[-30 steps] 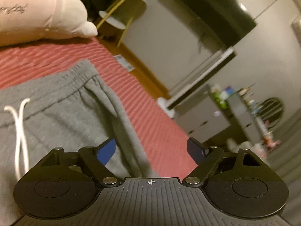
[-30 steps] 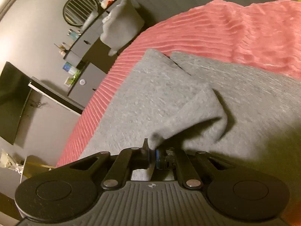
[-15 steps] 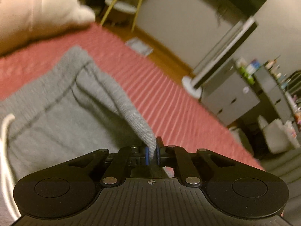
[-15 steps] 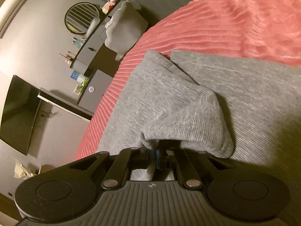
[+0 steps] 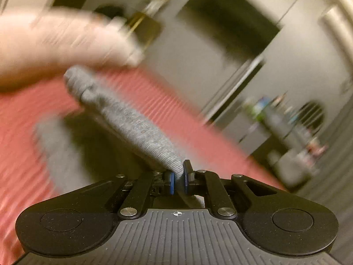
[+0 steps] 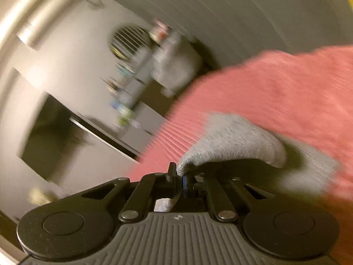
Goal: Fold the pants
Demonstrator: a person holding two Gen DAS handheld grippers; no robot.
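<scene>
The grey pants (image 5: 136, 125) are lifted off the pink ribbed bedspread (image 5: 17, 145). My left gripper (image 5: 178, 180) is shut on the pants' edge near the waistband, and the cloth stretches up and away from it as a taut ridge. My right gripper (image 6: 179, 180) is shut on the grey pants (image 6: 233, 143) at the leg end, with the cloth bunched and raised above the bedspread (image 6: 286, 92). Both views are motion-blurred.
A pale plush pillow (image 5: 55, 42) lies at the head of the bed. Beyond the bed's edge stand a wall-mounted TV (image 5: 229, 19), a grey dresser with small items (image 6: 132, 92) and a round mirror (image 6: 128, 42).
My left gripper closed on the pants' edge and lifted it. Both grippers have risen quickly, pulling the pants up off the bed.
</scene>
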